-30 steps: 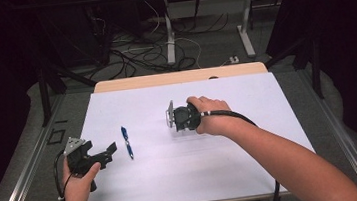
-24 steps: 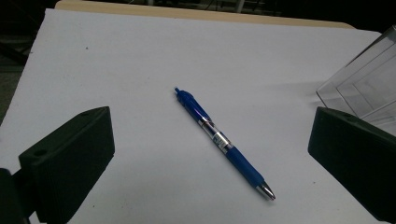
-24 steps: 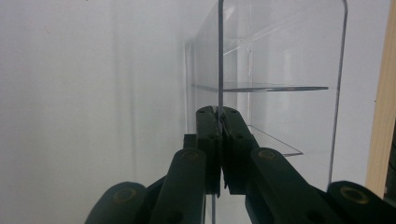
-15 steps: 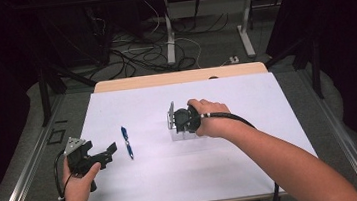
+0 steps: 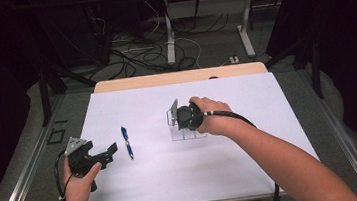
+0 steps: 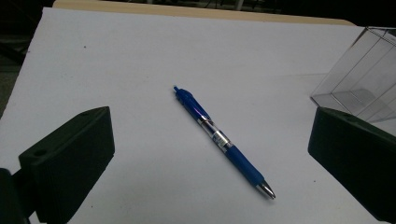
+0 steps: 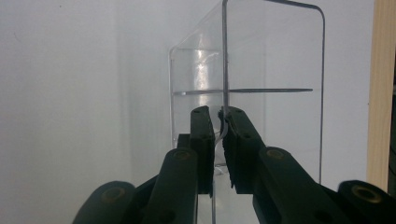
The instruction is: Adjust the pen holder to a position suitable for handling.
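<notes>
The blue pen [image 6: 223,142] lies just ahead of the spread left gripper [image 5: 103,156], its long axis slanting across the gap. The right gripper [image 7: 219,140], farther off, seemingly pinches the clear holder [image 7: 271,88] wall.

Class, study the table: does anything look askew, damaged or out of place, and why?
Nothing looks damaged or spilled. The blue pen lies flat and whole on the white table before the open left gripper. The clear plastic holder has one wall between the right gripper's nearly shut jaws, which have just been opening slightly.
</notes>
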Demonstrator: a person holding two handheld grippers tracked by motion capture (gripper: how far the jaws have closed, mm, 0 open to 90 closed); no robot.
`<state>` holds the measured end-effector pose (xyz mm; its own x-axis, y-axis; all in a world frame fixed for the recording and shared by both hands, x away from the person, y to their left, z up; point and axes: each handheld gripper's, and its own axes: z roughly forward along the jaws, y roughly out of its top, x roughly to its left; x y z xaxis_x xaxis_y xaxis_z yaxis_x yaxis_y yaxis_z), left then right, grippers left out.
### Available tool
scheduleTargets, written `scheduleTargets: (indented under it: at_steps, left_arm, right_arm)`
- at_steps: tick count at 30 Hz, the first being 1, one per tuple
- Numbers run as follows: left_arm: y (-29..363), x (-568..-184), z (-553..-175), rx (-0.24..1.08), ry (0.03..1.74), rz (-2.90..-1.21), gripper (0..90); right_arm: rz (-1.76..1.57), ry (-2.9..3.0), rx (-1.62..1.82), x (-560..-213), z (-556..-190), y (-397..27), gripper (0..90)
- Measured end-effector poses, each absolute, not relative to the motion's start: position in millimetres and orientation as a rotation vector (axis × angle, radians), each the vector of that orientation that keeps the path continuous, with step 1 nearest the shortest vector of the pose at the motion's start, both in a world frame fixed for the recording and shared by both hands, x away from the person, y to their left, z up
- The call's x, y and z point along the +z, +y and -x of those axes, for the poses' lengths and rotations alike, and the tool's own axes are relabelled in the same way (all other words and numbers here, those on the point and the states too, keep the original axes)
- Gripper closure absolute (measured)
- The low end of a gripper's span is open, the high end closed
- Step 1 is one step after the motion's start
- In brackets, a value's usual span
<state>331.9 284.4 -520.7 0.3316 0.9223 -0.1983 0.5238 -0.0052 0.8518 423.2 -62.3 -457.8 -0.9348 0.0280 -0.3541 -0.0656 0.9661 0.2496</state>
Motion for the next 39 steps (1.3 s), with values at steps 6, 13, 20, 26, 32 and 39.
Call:
scheduleTargets:
  at_steps: [6,13,20,26,32,39]
  left_arm:
    - [284.9,-521.1,-332.1,0.533,1.323,-1.658,0.3]
    - [284.6,-521.2,-332.1,0.535,1.321,-1.661,0.3]
    - [284.4,-521.2,-332.0,0.533,1.322,-1.663,0.4]
    - [284.4,-521.6,-332.3,0.533,1.322,-1.665,0.3]
    - [283.4,-521.8,-332.4,0.535,1.32,-1.664,0.3]
    - [282.5,-521.9,-332.2,0.532,1.321,-1.668,0.3]
  right_arm:
    - [0.029,2.742,0.386,-461.3,-423.3,-62.7,78.7]
    - [-0.026,2.689,0.439,-458.6,-419.6,-66.3,62.9]
    - [-0.134,2.594,0.555,-451.0,-416.5,-76.4,48.6]
    - [-0.353,2.557,0.716,-448.1,-412.6,-90.8,41.1]
    - [-0.524,2.481,0.87,-443.4,-405.6,-104.8,32.4]
    - [-0.652,2.397,1.001,-440.7,-396.6,-123.4,29.5]
